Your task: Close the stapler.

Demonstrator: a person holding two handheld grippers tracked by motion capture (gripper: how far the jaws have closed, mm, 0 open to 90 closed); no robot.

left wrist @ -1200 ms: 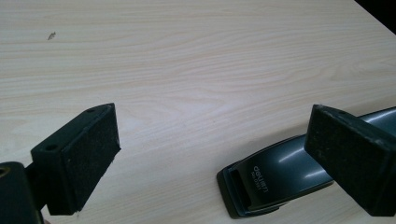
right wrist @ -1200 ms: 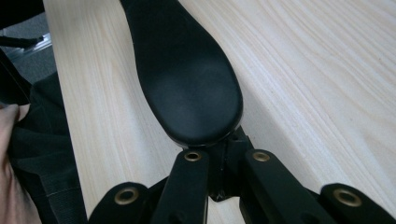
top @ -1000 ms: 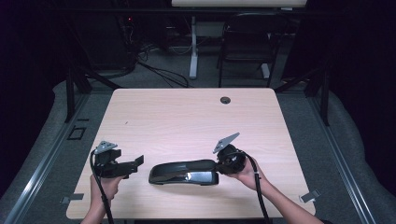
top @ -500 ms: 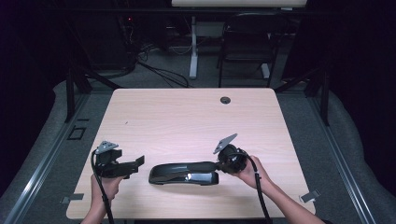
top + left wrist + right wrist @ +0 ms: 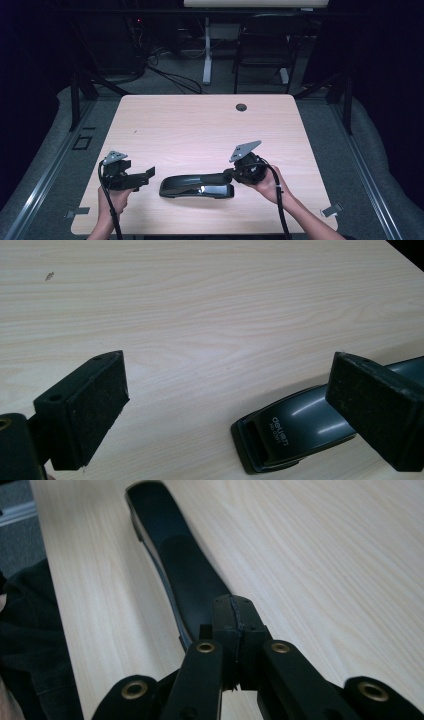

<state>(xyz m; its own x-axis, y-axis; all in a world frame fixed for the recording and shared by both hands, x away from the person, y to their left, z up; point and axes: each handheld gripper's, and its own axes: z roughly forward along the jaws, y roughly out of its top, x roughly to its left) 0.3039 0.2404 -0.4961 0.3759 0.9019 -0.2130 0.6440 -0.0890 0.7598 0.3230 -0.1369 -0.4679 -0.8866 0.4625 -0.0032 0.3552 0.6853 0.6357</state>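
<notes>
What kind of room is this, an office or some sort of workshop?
Probably a lab or recording studio more than an ordinary office: a lone wooden table stands between dark surrounds, cables trail over the floor behind, and a black stapler lies between two hand-held grippers.

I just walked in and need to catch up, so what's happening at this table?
A person at a wooden table holds a gripper in each hand and is working with a long black stapler lying near the front edge. The right gripper, its jaws shut with nothing between them, sits over the stapler's right end. The left gripper waits by the other end with its jaws wide open, holding nothing; one pad stands in front of the stapler's tip.
</notes>
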